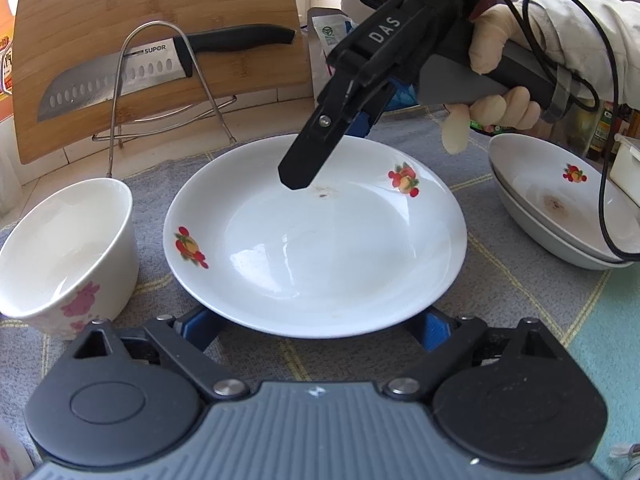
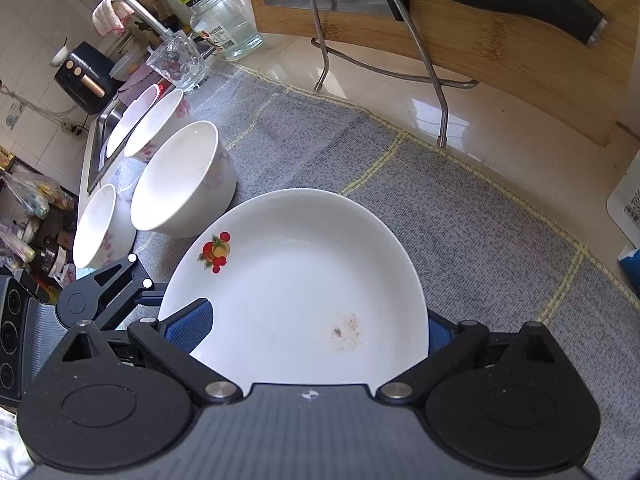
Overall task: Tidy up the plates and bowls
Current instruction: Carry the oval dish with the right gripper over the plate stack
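A white deep plate (image 1: 320,240) (image 2: 304,272) with red fruit prints and a small brown stain sits on a grey cloth. My left gripper (image 1: 316,328) stands wide at the plate's near rim. That rim covers the ends of its blue pads (image 1: 198,328), so contact is hidden. My right gripper (image 1: 328,152) (image 2: 316,328), held by a gloved hand (image 1: 496,52), straddles the far rim with its jaws apart. One finger hovers over the stain and the other is beyond the rim. The left gripper (image 2: 120,292) shows at the plate's left edge in the right wrist view.
A white bowl with pink flowers (image 1: 68,256) (image 2: 180,184) stands left of the plate, with more bowls (image 2: 156,124) behind it toward the sink (image 2: 100,132). Stacked plates (image 1: 560,208) sit at the right. A cutting board (image 1: 160,20), a knife (image 1: 120,80) and a wire rack (image 1: 160,120) stand at the back.
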Motion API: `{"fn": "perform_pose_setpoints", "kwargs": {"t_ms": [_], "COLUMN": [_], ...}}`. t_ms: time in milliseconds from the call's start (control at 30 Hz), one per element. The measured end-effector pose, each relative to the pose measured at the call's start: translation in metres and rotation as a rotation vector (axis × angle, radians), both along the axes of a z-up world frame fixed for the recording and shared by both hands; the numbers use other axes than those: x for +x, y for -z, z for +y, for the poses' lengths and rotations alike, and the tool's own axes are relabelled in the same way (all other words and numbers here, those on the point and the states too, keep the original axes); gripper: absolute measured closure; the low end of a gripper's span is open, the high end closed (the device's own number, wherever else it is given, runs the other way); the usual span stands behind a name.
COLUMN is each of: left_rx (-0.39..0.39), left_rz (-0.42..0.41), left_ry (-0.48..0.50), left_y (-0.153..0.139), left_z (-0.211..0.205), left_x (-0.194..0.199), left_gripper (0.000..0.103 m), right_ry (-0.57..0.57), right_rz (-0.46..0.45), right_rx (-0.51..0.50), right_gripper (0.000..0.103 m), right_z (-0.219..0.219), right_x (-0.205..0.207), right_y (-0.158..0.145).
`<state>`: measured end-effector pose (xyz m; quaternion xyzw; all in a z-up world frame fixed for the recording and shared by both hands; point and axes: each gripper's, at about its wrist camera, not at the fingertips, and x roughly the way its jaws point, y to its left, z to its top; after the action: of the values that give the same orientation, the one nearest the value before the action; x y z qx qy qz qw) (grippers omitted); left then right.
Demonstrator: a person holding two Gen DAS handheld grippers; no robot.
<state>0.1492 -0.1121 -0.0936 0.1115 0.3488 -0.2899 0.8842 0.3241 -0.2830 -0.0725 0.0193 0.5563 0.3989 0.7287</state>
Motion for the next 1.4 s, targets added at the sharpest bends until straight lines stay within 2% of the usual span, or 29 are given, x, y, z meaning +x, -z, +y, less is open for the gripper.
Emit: {"fn": "perform_pose_setpoints", "kwargs": {"t_ms": [400,867,1400], "left_rx": [0.037,0.031,0.017], "left_rz": [0.007,-0.008,-0.004], "left_ry": [0.01,0.066,0.21], "left_y": [-0.007,-0.044,-0.066], "left_z": [-0.002,-0.002,-0.021], "left_x": [-0.003,-0.023,-0.043], "left_gripper": [0.008,0.008,0.008], "right_ry": [0.012,0.047,0.171], "right_rz": [-0.022,-0.048,-0.087], "right_rx": [-0.011,0.002,-0.002], "right_gripper": [0.0,0.0,0.0], "right_z": [0.002,-0.007,-0.044], "right_x": [-0.009,-0.042,-0.1], "right_y": [-0.006,-0.031,-0.059]}}
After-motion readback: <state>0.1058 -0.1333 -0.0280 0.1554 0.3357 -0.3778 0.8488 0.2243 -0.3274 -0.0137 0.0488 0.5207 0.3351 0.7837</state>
